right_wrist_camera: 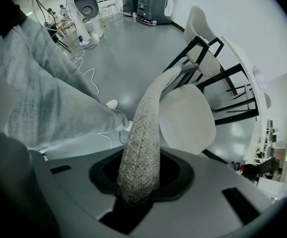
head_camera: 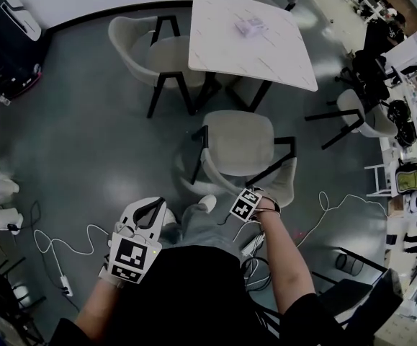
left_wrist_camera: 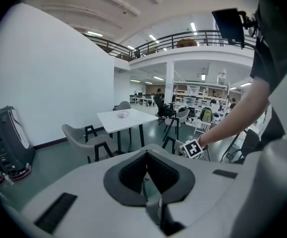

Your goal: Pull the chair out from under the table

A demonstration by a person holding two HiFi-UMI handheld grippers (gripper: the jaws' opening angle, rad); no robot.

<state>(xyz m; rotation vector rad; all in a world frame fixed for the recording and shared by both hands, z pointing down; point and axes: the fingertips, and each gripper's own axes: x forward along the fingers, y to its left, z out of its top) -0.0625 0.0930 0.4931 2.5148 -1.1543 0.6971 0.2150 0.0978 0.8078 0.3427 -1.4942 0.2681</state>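
Open floor [head_camera: 86,143] is left at centre left, crossed by cables [head_camera: 57,247] at lower left. At centre the way is blocked by the chair [head_camera: 237,146], with the worktop [head_camera: 248,42] above it.

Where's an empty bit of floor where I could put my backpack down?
The widest bare floor lies left of the nearest chair, between the black machine and the white cable. Right of that chair it is crowded with more chairs and bags.
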